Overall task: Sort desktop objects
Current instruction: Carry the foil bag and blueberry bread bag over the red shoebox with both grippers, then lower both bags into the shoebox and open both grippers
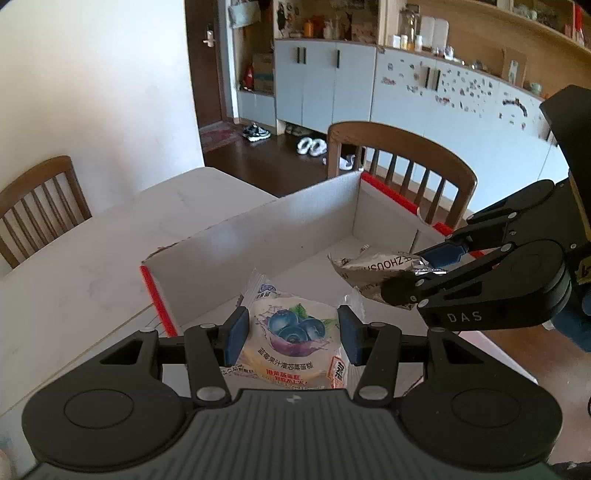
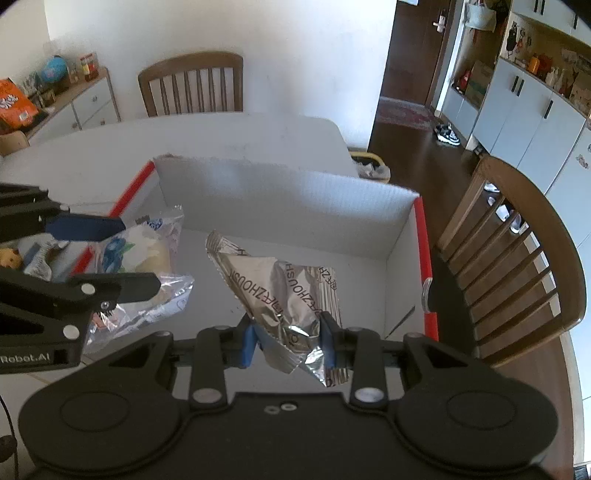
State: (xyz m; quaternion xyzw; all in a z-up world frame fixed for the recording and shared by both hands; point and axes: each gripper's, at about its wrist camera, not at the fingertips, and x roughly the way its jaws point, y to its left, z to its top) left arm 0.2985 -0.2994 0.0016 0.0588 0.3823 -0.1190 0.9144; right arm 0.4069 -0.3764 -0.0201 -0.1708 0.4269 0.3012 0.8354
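White dining table [image 1: 92,266], wooden chairs beyond. Near: left gripper [image 1: 291,338] clamped on blueberry cake packet [image 1: 291,332]; right gripper [image 2: 290,341] pinching silver foil packet [image 2: 284,291]. Both hang over open cardboard box [image 2: 288,199], apparently for dropping in.

**Sunlit dining room**

A white table [image 2: 258,136] stands against a white wall [image 2: 221,29], wooden chairs [image 2: 192,85] around it. Beyond the table, dark wood floor [image 1: 280,162] leads to pale cabinets [image 1: 325,85] and a door [image 1: 207,66].
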